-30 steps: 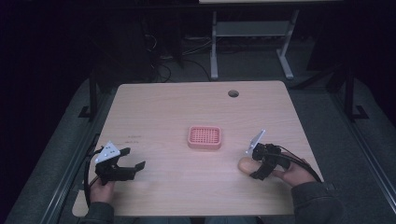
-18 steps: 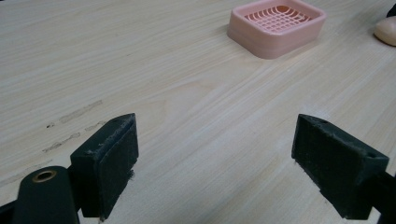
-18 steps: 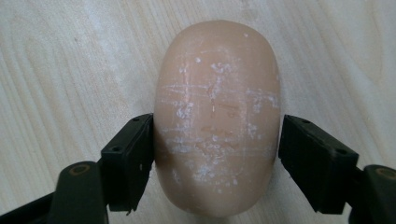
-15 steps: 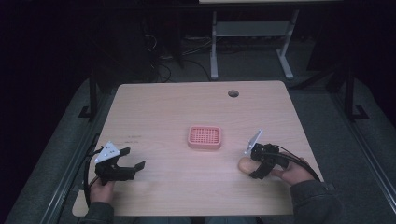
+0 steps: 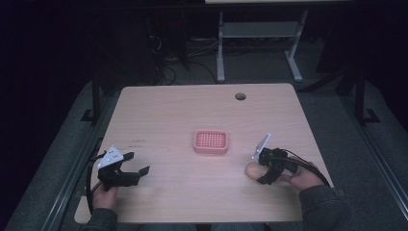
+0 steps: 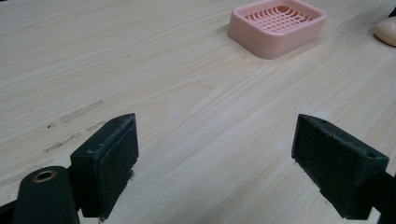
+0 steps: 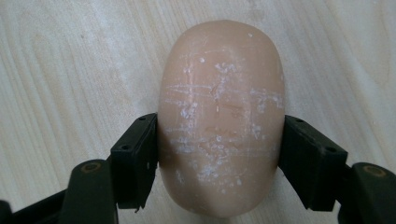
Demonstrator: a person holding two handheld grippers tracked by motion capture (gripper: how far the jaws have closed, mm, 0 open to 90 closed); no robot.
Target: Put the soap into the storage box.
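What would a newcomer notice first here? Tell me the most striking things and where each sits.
First, the pale peach bar of soap, scuffed with white marks, lying on the table with the right gripper closed on its sides, at the near right. Next, the pink soap dish with its grid floor, alone at the table's middle. The left gripper waits open at the near left.

High view overlooks the dim table; gripper views skim it closely.
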